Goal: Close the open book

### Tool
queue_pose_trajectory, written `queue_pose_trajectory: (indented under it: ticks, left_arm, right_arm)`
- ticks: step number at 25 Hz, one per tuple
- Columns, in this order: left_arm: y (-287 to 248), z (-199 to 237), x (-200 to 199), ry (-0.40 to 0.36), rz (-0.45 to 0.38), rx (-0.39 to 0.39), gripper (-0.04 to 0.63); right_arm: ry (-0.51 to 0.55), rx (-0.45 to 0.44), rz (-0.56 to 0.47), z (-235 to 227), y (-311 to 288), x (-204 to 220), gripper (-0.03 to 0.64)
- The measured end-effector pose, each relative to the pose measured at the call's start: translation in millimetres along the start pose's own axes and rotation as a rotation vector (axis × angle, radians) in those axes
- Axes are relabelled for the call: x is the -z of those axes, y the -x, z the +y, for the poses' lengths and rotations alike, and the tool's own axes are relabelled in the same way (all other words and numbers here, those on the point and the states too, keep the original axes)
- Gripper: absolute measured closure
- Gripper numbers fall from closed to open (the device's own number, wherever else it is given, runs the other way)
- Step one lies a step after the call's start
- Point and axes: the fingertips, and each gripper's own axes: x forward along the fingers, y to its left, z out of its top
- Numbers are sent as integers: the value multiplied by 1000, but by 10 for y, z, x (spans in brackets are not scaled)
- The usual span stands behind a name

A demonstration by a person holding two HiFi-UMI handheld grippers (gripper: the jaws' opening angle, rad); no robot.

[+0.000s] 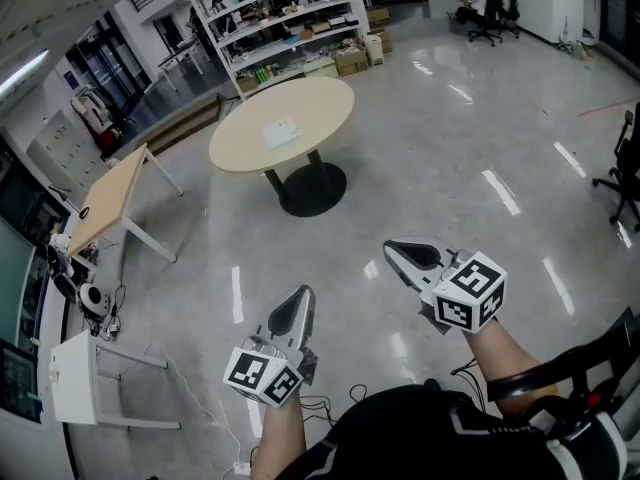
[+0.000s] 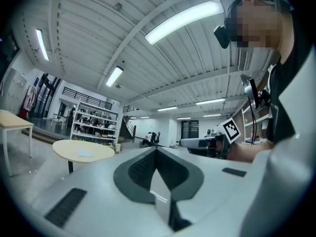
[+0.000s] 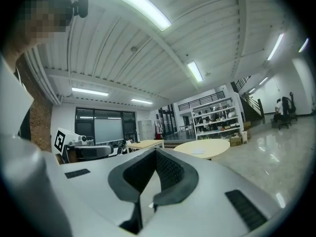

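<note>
The open book (image 1: 280,133) lies as a white patch on the round beige table (image 1: 325,103), far ahead across the floor. Both grippers are held level in mid-air, well short of it. My left gripper (image 1: 303,294) has its jaws together at the tip and holds nothing. My right gripper (image 1: 389,249) is shut and empty too. In the left gripper view the book (image 2: 85,153) rests on the table (image 2: 66,148) at far left, beyond the closed left gripper (image 2: 155,150). In the right gripper view the book (image 3: 199,151) shows on the table (image 3: 215,144) past the right gripper (image 3: 157,152).
A rectangular wooden table (image 1: 105,203) stands at the left, with a white cabinet (image 1: 70,378) near it. Loaded shelves (image 1: 285,18) and cardboard boxes (image 1: 350,60) line the back. Office chairs (image 1: 490,8) stand at far right. Glossy grey floor lies between me and the round table.
</note>
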Motion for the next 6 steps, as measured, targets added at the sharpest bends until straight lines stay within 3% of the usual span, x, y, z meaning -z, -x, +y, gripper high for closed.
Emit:
queue_pose_trajectory:
  ticks: [6]
  left_arm:
    - [-35,-95,5,6,4,-11,604]
  right_arm:
    - [-2,1,-7,-67,87,-50,618]
